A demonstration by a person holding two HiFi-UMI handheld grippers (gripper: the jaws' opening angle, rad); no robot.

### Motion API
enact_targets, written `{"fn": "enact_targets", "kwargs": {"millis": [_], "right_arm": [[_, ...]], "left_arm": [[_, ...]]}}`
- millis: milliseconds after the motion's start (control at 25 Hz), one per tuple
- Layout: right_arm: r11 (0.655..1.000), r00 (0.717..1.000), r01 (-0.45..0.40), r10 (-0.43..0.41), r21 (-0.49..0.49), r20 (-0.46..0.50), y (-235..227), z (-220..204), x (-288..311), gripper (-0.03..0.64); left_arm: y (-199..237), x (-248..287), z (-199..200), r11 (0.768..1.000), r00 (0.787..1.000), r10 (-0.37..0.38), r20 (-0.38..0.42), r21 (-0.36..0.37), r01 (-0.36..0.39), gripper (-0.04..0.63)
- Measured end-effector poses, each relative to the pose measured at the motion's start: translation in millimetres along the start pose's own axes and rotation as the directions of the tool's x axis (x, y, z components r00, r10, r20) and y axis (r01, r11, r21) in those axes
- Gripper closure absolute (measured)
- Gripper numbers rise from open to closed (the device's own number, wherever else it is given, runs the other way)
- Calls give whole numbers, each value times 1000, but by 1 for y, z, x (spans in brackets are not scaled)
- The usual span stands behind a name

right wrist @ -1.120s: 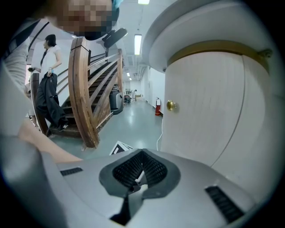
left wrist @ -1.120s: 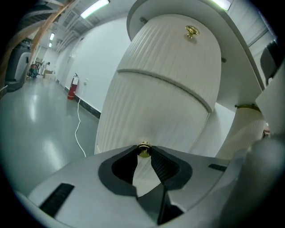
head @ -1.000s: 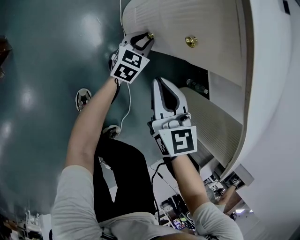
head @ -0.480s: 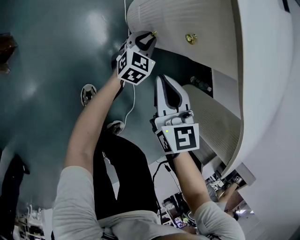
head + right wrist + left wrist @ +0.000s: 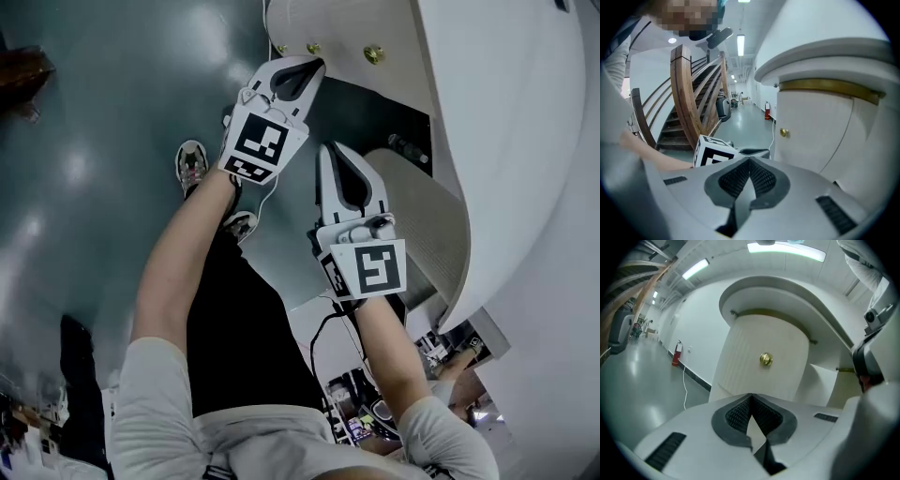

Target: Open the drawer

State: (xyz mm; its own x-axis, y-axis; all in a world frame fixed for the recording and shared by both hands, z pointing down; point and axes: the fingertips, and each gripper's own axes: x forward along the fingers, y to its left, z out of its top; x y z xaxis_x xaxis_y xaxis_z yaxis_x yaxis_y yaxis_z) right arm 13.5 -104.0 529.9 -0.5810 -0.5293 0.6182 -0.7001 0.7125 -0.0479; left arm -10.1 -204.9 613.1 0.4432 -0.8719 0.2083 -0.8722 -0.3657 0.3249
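The white curved cabinet has a ribbed drawer front [image 5: 347, 28] with brass knobs [image 5: 373, 54]. Below it lies a dark gap [image 5: 375, 117], then a second ribbed front [image 5: 427, 230]. My left gripper [image 5: 314, 66] is shut on nothing, its tips just under the upper front's lower edge and apart from the knobs. In the left gripper view the shut left gripper [image 5: 751, 395] points at one brass knob [image 5: 766, 359] a short way ahead. My right gripper [image 5: 330, 150] is shut and empty, over the dark gap. From the right gripper [image 5: 750, 160] a brass knob [image 5: 784, 133] shows further off.
The person's shoes [image 5: 191, 161] and a white cable [image 5: 267, 187] are on the dark glossy floor below. A fire extinguisher [image 5: 676, 354] stands by the corridor wall. A wooden staircase [image 5: 689, 103] rises at the left. The cabinet's white top [image 5: 506, 112] overhangs at the right.
My left gripper has come away from the small brass knob, risen, and its jaws have closed. The right gripper has also lifted a little.
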Motion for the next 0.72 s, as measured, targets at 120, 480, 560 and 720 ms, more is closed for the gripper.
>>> {"fn": "enact_targets", "kwargs": {"millis": [120, 480, 560, 720], "right_arm": [[1000, 1000, -3, 3, -12, 9, 6, 18, -18, 603], [1000, 999, 24, -23, -11, 38, 5, 48, -38, 603], [999, 999, 30, -29, -13, 38, 4, 49, -41, 603], [999, 998, 47, -47, -2, 39, -5, 49, -47, 603]], "left_arm": [[-9, -3, 32, 1000, 999, -17, 27, -11, 18, 592], [-27, 7, 60, 995, 996, -66, 52, -70, 70, 591], [-35, 11, 62, 988, 993, -109, 47, -106, 113, 463], [-39, 22, 70, 989, 992, -122, 36, -74, 124, 426]]}}
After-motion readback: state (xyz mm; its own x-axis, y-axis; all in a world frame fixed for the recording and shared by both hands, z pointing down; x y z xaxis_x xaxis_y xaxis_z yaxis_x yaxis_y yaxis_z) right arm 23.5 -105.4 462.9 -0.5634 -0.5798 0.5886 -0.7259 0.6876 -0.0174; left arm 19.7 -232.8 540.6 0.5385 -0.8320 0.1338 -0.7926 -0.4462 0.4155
